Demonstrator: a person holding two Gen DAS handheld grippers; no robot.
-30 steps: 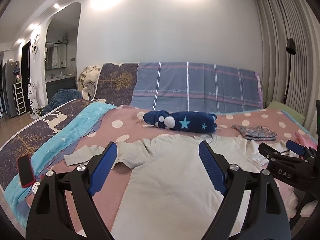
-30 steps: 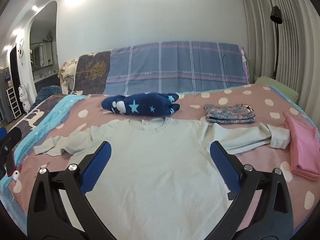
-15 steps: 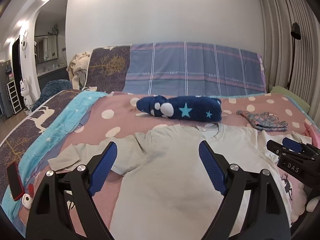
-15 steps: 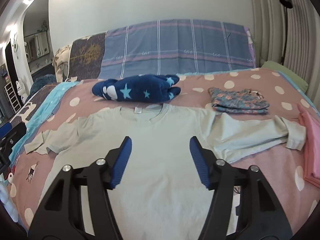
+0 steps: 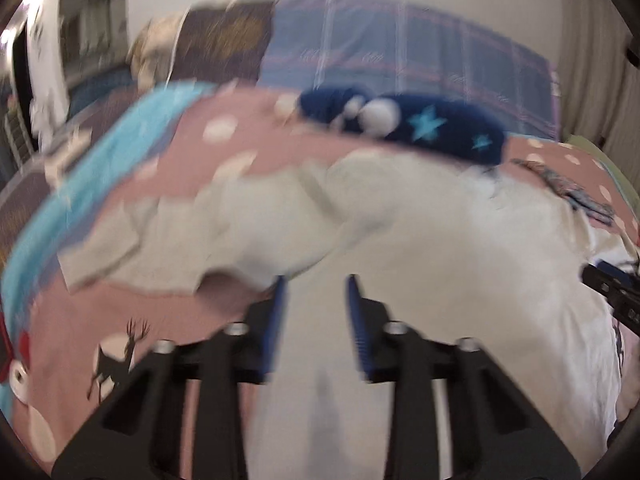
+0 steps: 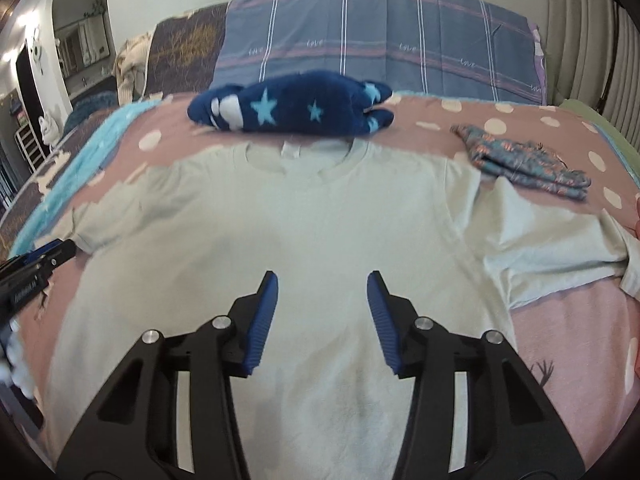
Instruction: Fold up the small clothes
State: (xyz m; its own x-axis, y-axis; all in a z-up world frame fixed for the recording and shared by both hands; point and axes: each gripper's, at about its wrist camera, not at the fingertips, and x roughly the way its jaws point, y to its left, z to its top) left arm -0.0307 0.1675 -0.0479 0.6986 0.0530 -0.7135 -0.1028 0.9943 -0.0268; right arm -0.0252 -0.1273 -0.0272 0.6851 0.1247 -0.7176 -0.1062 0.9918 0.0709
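Note:
A pale green long-sleeved shirt (image 6: 312,216) lies flat, front up, on the pink dotted bedspread, collar toward the far side; it also shows blurred in the left wrist view (image 5: 420,248). My left gripper (image 5: 316,292) hovers over the shirt's left side near the armpit, jaws narrowed but apart, empty. My right gripper (image 6: 322,292) hovers over the shirt's chest, jaws partly open, empty. The left gripper's tip shows at the left edge of the right wrist view (image 6: 36,268).
A dark blue star-patterned fleece bundle (image 6: 292,104) lies just beyond the collar. A folded floral garment (image 6: 524,164) lies at the right. The plaid headboard cover (image 6: 376,36) stands behind. The bedspread (image 6: 568,340) shows at the right; its turquoise edge (image 5: 80,184) runs along the left.
Both grippers moved forward and lower over the shirt. The left jaws narrowed from wide open; its view is motion-blurred. The right jaws narrowed further than a second ago.

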